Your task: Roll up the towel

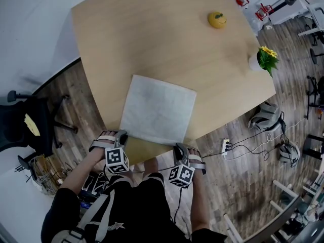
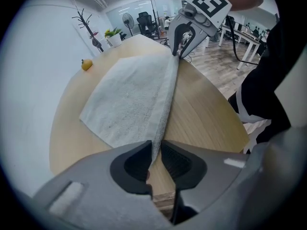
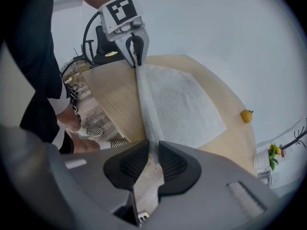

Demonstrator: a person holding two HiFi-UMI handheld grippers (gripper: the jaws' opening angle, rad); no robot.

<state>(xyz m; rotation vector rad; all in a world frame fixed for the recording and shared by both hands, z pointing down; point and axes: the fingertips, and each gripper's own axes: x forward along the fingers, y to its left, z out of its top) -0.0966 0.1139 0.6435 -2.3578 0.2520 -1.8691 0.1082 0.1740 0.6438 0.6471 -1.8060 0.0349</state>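
Count: one pale grey-white terry towel (image 1: 159,108), one light wooden table (image 1: 152,34), two grey hand-held grippers. Also one small round yellow fruit-like object (image 1: 216,19) and one white pot with a yellow flower and green leaves (image 1: 267,58). One black office chair (image 1: 20,120) stands on the floor to the left.

Towel lies spread on the near part of the table, turned slightly askew to the table's sides. Its far part is flat on the wood. Its near edge is lifted into a thin ridge that runs straight between the two grippers.

Left gripper (image 2: 154,150): jaws nearly together, pinching the near left corner of the towel — the cloth runs right into the narrow gap at the tips. Right gripper (image 3: 152,150): jaws likewise drawn close and clamped on the near right corner. Both point steeply down at the table's near edge.

Edges and room: the held edge sits just inside the table's near edge, with a strip of bare wood showing on the person's side. Beyond the towel the tabletop is open wood. The yellow object lies well apart near the far right, and the flower pot stands at the right edge — neither touches the towel. The person's legs stand right against the near edge.
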